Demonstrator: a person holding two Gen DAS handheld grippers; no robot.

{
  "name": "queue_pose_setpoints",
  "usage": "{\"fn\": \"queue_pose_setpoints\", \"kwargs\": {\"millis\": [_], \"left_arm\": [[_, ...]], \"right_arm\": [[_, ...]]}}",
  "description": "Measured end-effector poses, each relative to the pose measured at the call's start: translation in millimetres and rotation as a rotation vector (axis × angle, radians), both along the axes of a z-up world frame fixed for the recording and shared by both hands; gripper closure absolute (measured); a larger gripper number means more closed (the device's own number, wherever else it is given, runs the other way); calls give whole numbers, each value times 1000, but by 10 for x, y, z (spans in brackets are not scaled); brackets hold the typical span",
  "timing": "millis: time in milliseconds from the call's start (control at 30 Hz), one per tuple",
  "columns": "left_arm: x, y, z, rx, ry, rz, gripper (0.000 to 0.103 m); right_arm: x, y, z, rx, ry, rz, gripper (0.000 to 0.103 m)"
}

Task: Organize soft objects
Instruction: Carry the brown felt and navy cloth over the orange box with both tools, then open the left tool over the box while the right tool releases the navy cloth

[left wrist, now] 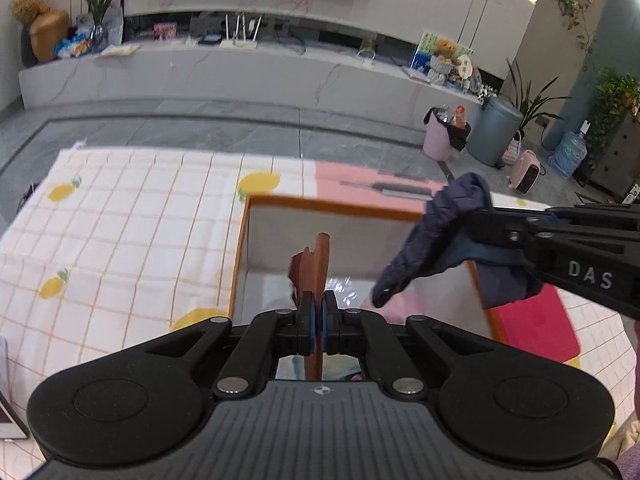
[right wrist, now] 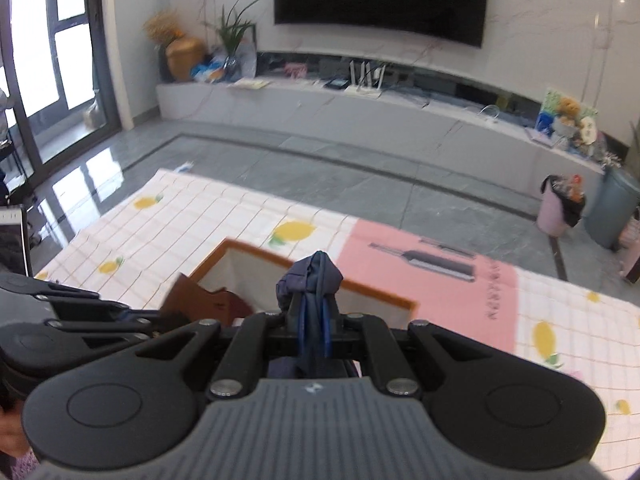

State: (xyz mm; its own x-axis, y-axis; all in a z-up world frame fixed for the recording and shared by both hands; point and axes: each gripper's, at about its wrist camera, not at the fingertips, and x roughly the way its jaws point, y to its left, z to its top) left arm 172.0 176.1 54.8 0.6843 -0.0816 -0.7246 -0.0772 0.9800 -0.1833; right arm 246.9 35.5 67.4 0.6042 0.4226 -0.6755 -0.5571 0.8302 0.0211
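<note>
My left gripper [left wrist: 319, 304] is shut on a thin brown cloth [left wrist: 316, 268], which sticks up between its blue pads above a white fabric box with an orange rim [left wrist: 332, 205]. Coming in from the right, my right gripper [left wrist: 470, 236] is shut on a bunched navy cloth [left wrist: 436, 240] that hangs over the box's right side. In the right wrist view the navy cloth [right wrist: 310, 280] bulges above the right gripper [right wrist: 314, 320], the box rim [right wrist: 380, 288] lies just beyond, and the left gripper [right wrist: 160, 316] with the brown cloth [right wrist: 200, 300] enters from the left.
The box stands on a checked lemon-print cloth [left wrist: 132, 216] with a pink printed sheet [right wrist: 432, 276] beside it. A red pad [left wrist: 536, 320] lies right of the box. Beyond lie grey floor tiles, a pink bin [left wrist: 440, 136] and a grey bin [left wrist: 494, 128].
</note>
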Motion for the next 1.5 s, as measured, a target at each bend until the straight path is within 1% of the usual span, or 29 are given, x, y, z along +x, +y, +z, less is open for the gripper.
{"fn": "queue_pose_setpoints", "kwargs": {"millis": [133, 200, 300, 367, 433, 500, 633, 667, 700, 733, 767, 800, 833, 900, 933, 1000, 1100, 1167, 1233, 1367, 1400, 1433, 1500], "left_arm": [[23, 92, -189, -15, 40, 0, 100], [-32, 123, -277, -4, 49, -6, 100], [-66, 79, -380, 65, 54, -29, 100], [-109, 49, -457, 128, 70, -35, 100], [-125, 41, -518, 171, 89, -40, 100], [-189, 15, -523, 196, 70, -58, 100], [-224, -60, -520, 235, 77, -72, 99], [-226, -56, -544, 233, 81, -78, 95], [-231, -63, -555, 221, 91, -83, 90], [-236, -64, -564, 207, 88, -98, 88], [-251, -64, -569, 188, 79, -120, 82], [-264, -59, -575, 174, 73, -135, 72], [-286, -53, -585, 179, 60, -139, 63], [-317, -86, -574, 203, 36, -153, 32], [-328, -100, -566, 212, 24, -158, 27], [-379, -122, -525, 201, -9, -178, 25], [-470, -132, -433, 176, -50, -184, 21], [-523, -132, -367, 179, -75, -185, 21], [-558, -120, -319, 184, -79, -175, 21], [-579, -42, -284, 156, -55, -150, 21], [-574, -32, -282, 157, -49, -152, 21], [-563, -27, -277, 169, -42, -156, 21], [-530, 8, -269, 192, -38, -145, 21]], "right_arm": [[51, 225, -258, -42, 30, 49, 97], [88, 341, -386, -69, 32, 71, 97], [155, 508, -545, -97, 40, 110, 97], [173, 601, -620, -113, 37, 137, 97], [199, 665, -675, -126, 34, 163, 97], [233, 704, -745, -130, 34, 176, 97], [347, 746, -886, -137, 44, 171, 97], [376, 747, -917, -136, 51, 171, 97], [393, 745, -942, -138, 53, 174, 97], [415, 749, -968, -145, 54, 176, 97], [438, 759, -1003, -161, 59, 175, 97], [453, 760, -1025, -179, 64, 171, 97], [468, 761, -1053, -194, 67, 166, 97], [485, 744, -1089, -205, 68, 162, 97], [496, 735, -1098, -203, 69, 157, 97], [515, 715, -1105, -197, 77, 147, 97], [520, 697, -1100, -192, 81, 143, 97], [518, 699, -1099, -193, 75, 147, 96], [501, 707, -1100, -203, 76, 153, 96], [477, 731, -1101, -219, 68, 157, 93], [471, 727, -1093, -216, 67, 155, 90], [466, 724, -1084, -212, 67, 152, 79], [448, 711, -1048, -200, 51, 144, 61]]}}
